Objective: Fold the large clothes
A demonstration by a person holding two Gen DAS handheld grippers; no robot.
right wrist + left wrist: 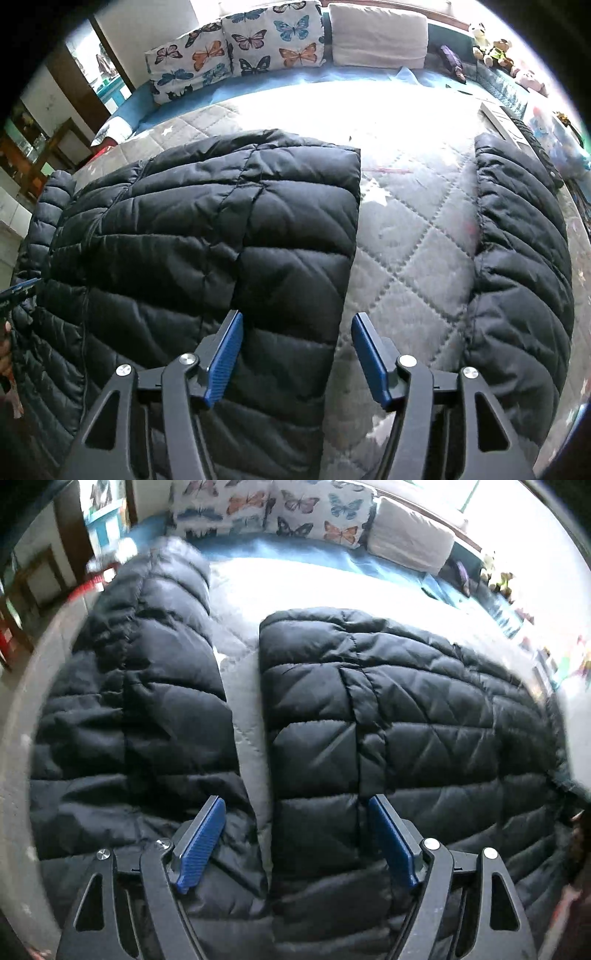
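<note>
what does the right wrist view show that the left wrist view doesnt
Only the right wrist view: the jacket's right sleeve lying apart from the body across bare quilt, clear stuffed toys on the far ledge, and the right tongs open over the body's edge.

Only the left wrist view: the left sleeve lying close beside the body, and the left tongs open above that gap.

Both: the black puffer jacket spread on the grey quilt, the butterfly pillows and the plain pillow.

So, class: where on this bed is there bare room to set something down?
Free: the quilt strip between jacket body and right sleeve, and the bright stretch before the pillows. Crowded: the left, where the left sleeve nearly meets the body.
</note>
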